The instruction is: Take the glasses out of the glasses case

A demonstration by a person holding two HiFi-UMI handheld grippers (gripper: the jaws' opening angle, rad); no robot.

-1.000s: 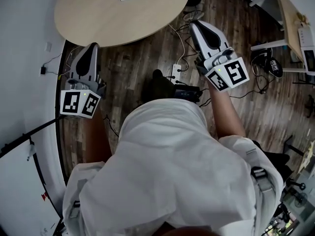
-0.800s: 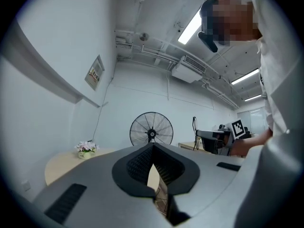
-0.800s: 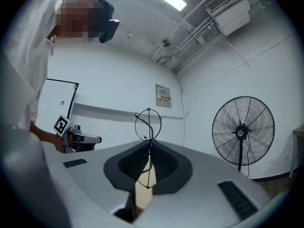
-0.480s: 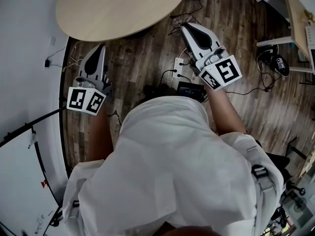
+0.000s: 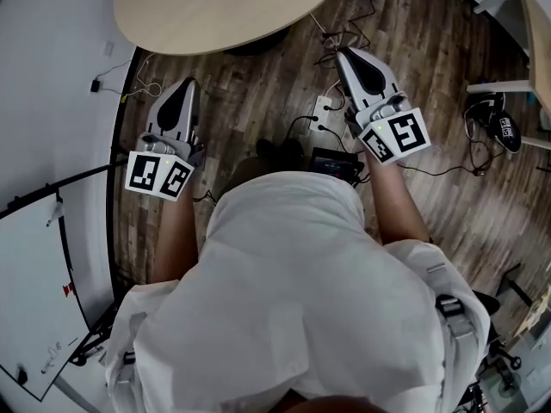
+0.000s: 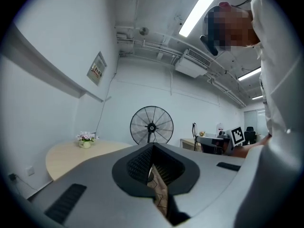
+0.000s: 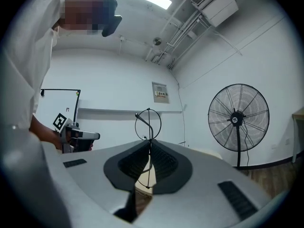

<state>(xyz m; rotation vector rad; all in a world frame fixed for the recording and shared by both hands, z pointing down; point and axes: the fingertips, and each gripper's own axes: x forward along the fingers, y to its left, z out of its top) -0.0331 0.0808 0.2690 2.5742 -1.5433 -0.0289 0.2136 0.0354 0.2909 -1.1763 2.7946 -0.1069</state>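
- Wooden floor point(image 5: 258, 101) with cables and a power strip point(image 5: 325, 114) lies below the person, who stands short of the round table point(image 5: 215, 7); a pedestal fan point(image 7: 239, 119) stands by the wall.
- Both tools hang over the floor on the person's side of the round table, not above its top.
- The right gripper point(image 7: 149, 144) has its jaws pressed together on the glasses point(image 7: 149, 127). A thin wire rim and stem stick up past the tips, well clear of the table.
- The left gripper point(image 6: 153, 148) has its jaws closed with nothing between them. It is held off the table's near edge, well apart from the right one.
- No glasses case can be made out in the current views, so the removal looks done or nearly so.
- Risk: the hold is a narrow pinch on thin wire, so a swing or tilt could let the frame pivot or slip. From here it would drop on the floor, not the table.
- Risk: squeezing harder could bend the frame, and the empty left gripper gives no support.
- Compared with a second ago, the table sits higher in the head view. The grey box that lay on it has passed out at the top edge.
- Both grippers are now further back from the table.
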